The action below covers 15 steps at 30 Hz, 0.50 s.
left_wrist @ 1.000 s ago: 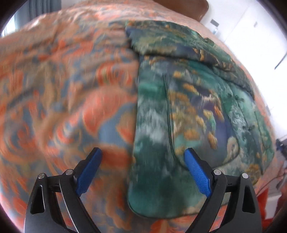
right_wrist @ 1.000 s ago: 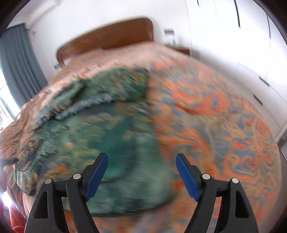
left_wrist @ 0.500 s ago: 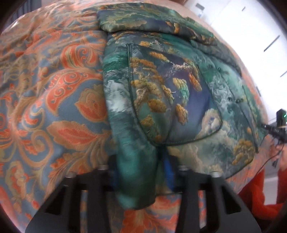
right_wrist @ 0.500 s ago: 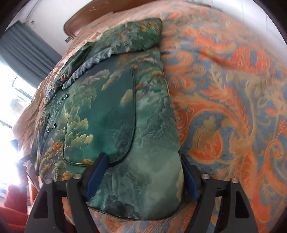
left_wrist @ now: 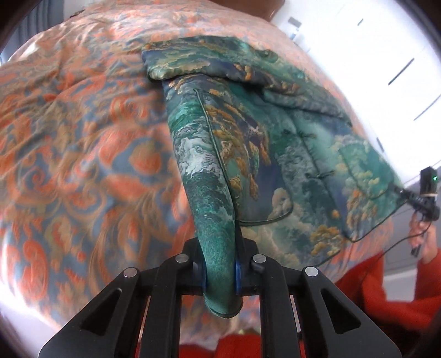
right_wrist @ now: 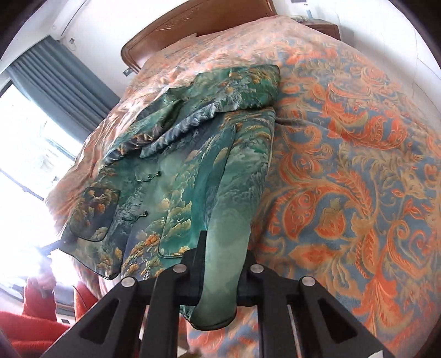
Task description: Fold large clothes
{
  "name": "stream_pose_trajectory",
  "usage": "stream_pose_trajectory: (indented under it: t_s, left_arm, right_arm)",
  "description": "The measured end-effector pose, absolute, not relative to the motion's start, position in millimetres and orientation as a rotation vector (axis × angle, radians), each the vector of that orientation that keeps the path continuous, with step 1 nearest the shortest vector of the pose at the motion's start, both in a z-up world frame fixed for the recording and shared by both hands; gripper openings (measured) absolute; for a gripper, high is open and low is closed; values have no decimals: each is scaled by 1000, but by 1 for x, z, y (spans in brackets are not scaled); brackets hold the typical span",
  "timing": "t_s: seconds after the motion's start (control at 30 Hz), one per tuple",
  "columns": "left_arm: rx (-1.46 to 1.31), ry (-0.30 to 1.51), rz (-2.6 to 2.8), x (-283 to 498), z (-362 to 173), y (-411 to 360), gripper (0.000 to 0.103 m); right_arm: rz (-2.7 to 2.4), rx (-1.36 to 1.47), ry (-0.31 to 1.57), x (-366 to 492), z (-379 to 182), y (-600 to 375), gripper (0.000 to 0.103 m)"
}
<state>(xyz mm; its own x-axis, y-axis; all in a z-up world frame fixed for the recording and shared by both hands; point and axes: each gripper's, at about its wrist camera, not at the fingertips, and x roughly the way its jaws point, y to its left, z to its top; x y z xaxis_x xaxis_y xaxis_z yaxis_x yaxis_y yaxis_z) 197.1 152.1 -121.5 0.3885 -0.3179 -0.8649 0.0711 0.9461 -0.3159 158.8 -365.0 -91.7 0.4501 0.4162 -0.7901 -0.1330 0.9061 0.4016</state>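
A green brocade jacket (left_wrist: 289, 154) with gold and blue landscape print lies on the bed, sleeves folded across its upper part. My left gripper (left_wrist: 220, 272) is shut on the jacket's near left hem corner, and the cloth bunches up between the blue pads and hangs out below them. In the right wrist view the same jacket (right_wrist: 171, 176) shows its knot buttons and a patch pocket. My right gripper (right_wrist: 220, 278) is shut on the near right hem corner, with a fold of green cloth pinched and drooping under the jaws.
An orange and blue paisley bedspread (right_wrist: 358, 170) covers the bed, with a wooden headboard (right_wrist: 198, 19) at the far end. Grey curtains (right_wrist: 63, 79) and a bright window stand left. A person's red sleeve (left_wrist: 391, 283) and hand with the other gripper (left_wrist: 427, 192) show at right.
Both grippers went from open above the hem to shut on its two near corners. The left one has since lifted its corner off the bedspread; the right corner is gathered up too.
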Motion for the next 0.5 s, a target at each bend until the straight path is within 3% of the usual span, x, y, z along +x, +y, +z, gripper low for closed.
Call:
stream_pose_trajectory:
  t_s: [0.37,0.47,0.5]
  left_arm:
    - [-338,1232,-213,124,-156,169,12]
    - [-299,1243,-192,136,-167,166,18]
    - [-285,1253,-179,141,-173,165,24]
  right_arm:
    - [332,370,1145,119,-134,-391,13]
    - [320,342,1146,114,-142,-387,13]
    - [310,335,1142,118,-144,-386,13]
